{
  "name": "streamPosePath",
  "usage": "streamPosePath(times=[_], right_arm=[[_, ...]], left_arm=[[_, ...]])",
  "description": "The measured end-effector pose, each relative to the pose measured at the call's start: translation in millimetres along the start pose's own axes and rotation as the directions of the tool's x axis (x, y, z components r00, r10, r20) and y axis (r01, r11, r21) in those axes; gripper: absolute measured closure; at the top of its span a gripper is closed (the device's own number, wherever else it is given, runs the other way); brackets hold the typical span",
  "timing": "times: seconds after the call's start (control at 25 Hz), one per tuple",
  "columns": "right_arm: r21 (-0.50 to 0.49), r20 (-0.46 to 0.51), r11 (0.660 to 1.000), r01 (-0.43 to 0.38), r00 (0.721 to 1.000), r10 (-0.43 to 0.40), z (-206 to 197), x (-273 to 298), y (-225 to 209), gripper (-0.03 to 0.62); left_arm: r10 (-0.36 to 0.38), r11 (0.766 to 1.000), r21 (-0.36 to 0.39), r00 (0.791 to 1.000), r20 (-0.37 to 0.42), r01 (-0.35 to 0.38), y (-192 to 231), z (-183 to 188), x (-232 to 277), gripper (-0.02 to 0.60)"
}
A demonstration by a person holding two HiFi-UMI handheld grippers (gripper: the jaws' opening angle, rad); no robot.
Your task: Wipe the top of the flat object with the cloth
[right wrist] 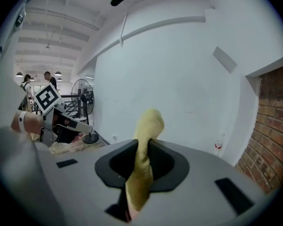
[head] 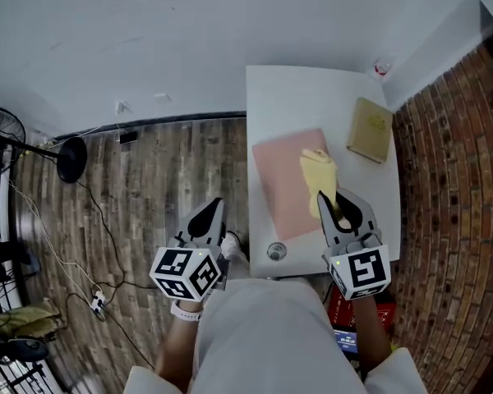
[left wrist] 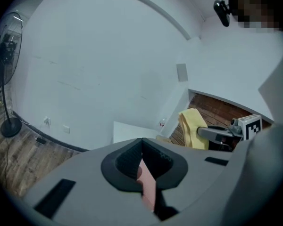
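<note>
A pink flat mat (head: pixel 281 183) lies on the white table (head: pixel 312 97). My right gripper (head: pixel 335 209) is shut on a yellow cloth (head: pixel 319 176), which hangs from the jaws over the mat's right side. In the right gripper view the cloth (right wrist: pixel 148 126) stands up out of the shut jaws (right wrist: pixel 141 147). My left gripper (head: pixel 209 217) hovers over the wooden floor left of the table, shut, with nothing seen in it from above. In the left gripper view its jaws (left wrist: pixel 142 161) meet, with a thin pink strip in the slit, and the cloth (left wrist: pixel 193 126) shows far right.
A tan box (head: pixel 370 128) lies at the table's back right and a small glass (head: pixel 382 66) in the far corner. A round metal piece (head: pixel 277 251) sits near the front edge. A brick wall (head: pixel 460 220) runs along the right. A fan (head: pixel 0 134) and cables stand left.
</note>
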State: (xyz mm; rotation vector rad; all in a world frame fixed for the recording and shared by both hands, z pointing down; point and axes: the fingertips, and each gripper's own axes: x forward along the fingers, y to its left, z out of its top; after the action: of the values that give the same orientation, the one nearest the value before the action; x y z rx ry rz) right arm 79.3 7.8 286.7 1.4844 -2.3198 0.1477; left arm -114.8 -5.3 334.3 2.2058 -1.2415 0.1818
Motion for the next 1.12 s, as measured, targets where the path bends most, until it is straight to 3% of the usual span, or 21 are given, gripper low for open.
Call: streamPosePath(times=[0.16, 0.4, 0.6, 1.12], right_arm=[[-0.052, 0.039, 0.998, -0.026, 0.999, 0.028, 4.3, -32.1, -14.5, 0.528], [-0.041, 0.075, 0.998, -0.041, 0.996, 0.044, -7.4, -82.1, -34.9, 0.530], [-0.037, 0.125, 0.998, -0.048, 0.991, 0.052, -23.8, -120.3, -43.1, 0.530], [0.008, 0.139, 0.999, -0.041, 0.990, 0.040, -55.4, -149.2, -65.5, 0.531]], left_arm=[[-0.003, 1.000, 0.002, 0.999, 0.036, 0.003, -32.0, 1.7, -10.4, 0.563], [0.019, 0.999, -0.029, 0.995, 0.097, -0.016, -69.6, -4.3, -28.7, 0.563], [0.034, 0.999, 0.003, 0.992, 0.119, -0.035, -96.5, -16.5, -38.7, 0.563], [-0.008, 0.997, 0.075, 0.997, 0.082, 0.002, -160.4, -40.4, -19.0, 0.563]])
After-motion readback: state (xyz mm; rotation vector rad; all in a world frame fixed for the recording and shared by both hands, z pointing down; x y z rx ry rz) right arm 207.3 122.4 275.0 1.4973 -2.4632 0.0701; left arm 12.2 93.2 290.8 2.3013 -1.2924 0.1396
